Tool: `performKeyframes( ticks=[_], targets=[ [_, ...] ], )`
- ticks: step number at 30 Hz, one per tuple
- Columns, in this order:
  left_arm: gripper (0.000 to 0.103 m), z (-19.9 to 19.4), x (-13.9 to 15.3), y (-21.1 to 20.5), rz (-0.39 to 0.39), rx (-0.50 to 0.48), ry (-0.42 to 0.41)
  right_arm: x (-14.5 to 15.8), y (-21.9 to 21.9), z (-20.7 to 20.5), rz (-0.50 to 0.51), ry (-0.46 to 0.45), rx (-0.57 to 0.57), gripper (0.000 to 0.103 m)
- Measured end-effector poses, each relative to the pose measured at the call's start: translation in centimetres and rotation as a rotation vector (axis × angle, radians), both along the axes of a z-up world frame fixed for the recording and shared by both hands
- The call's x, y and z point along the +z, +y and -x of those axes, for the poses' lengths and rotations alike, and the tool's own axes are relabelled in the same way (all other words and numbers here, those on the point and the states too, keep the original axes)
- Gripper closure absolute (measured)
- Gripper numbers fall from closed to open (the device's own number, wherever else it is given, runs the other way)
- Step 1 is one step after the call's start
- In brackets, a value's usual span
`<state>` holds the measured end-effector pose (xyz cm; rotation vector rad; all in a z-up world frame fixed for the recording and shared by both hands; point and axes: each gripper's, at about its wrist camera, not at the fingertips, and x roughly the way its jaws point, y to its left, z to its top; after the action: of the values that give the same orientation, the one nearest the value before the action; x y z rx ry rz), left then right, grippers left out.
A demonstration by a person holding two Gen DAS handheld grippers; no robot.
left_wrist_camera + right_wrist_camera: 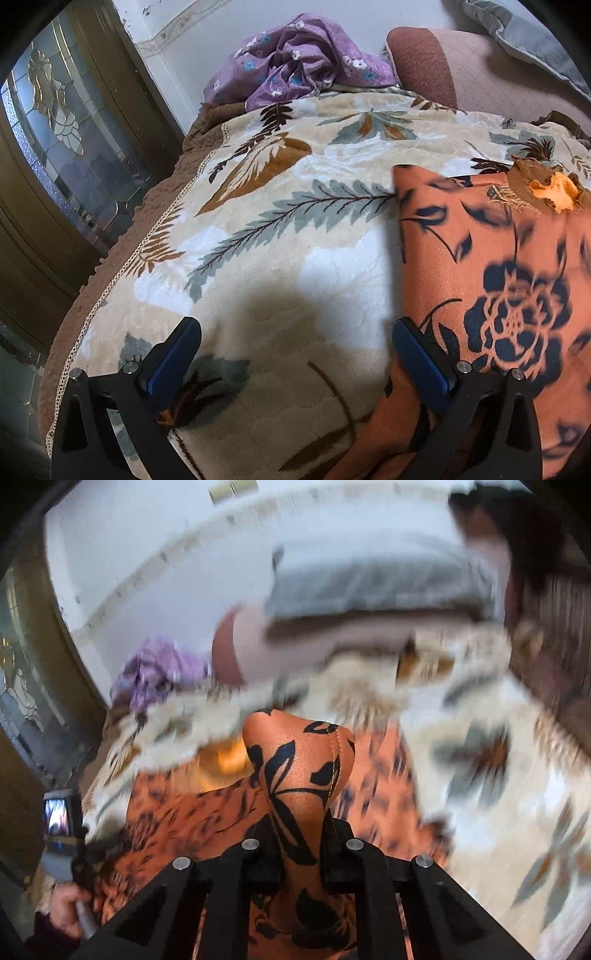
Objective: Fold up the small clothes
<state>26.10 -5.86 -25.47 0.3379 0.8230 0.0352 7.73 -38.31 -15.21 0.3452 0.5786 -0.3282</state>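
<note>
On the leaf blanket (pixel 280 229) — orange black-flowered garment (pixel 491 280) | right hand-held gripper (pixel 301 823) clamps its fold | left hand-held gripper (pixel 295 354) apart

garment (pixel 491 280) on blanket (pixel 280 206), right side | crumpled cloth (pixel 299 59) behind blanket

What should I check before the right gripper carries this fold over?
1. Right gripper clamped on the orange garment: ok.
2. Left gripper open, holding nothing: ok.
3. Left gripper's right finger at the garment's edge, pinning it: cannot tell.
4. Blanket beside the garment free for laying: ok.
5. Purple cloth away from the garment: ok.
6. Collar lying flat: not ok, rumpled.
</note>
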Motion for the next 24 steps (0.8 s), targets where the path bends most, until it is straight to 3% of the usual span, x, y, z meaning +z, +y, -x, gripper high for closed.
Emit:
performKeyframes(
  ticks=[1, 3, 5, 8, 10, 12, 13, 15, 17, 18, 21, 23, 24],
  targets=[
    [0.000, 0.0, -0.1, -0.2, -0.018, 0.005, -0.008, -0.3, -0.8, -0.9, 0.028, 0.023, -0.008, 0.076],
    [0.000, 0.0, -0.2, -0.2, -0.031, 0.013, -0.008, -1.6, -2.7, -2.4, 0.107, 0.126, -0.090, 0.023],
    [0.000, -0.1, -0.2, 0.0, -0.026, 0.023, -0.006, -3.0, -4.9, -2.2, 0.120, 0.151, -0.188, 0.023],
    [0.000, -0.1, -0.1, 0.1, -0.042, 0.052, -0.020, -3.9, -8.3, -0.4, -0.038, 0.118, -0.268, 0.023],
    [0.000, 0.2, 0.2, 0.2, -0.049, 0.062, -0.042, -3.6, -8.9, 0.7, -0.087, 0.067, -0.238, 0.025],
    [0.000, 0.8, 1.0, 0.2, -0.050, 0.066, -0.089, -3.0, -7.5, 0.5, -0.054, 0.072, -0.179, 0.027],
    [0.000, 1.2, 1.5, 0.2, -0.049, 0.064, -0.118, -3.0, -6.8, 0.5, -0.054, 0.071, -0.144, 0.030],
    [0.000, 2.1, 2.7, 0.2, -0.038, 0.049, -0.189, -3.4, -5.3, -0.2, -0.066, 0.108, -0.094, 0.049],
    [0.000, 3.0, 3.9, 0.0, 0.017, 0.009, -0.230, -4.5, -4.7, -1.1, -0.077, 0.156, -0.055, 0.063],
    [0.000, 3.3, 4.3, -0.1, 0.047, -0.013, -0.238, -5.4, -4.5, -1.9, -0.088, 0.194, -0.046, 0.064],
    [0.000, 3.4, 3.9, -1.2, 0.077, -0.078, -0.202, -8.5, -5.3, -3.4, -0.161, 0.285, -0.047, 0.064],
    [0.000, 2.2, 2.0, -1.8, 0.031, -0.082, -0.113, -10.7, -5.9, -4.2, -0.215, 0.360, -0.066, 0.064],
    [0.000, 1.5, 0.8, -2.0, 0.013, -0.078, -0.054, -11.1, -6.1, -4.2, -0.231, 0.347, -0.070, 0.065]
  ],
)
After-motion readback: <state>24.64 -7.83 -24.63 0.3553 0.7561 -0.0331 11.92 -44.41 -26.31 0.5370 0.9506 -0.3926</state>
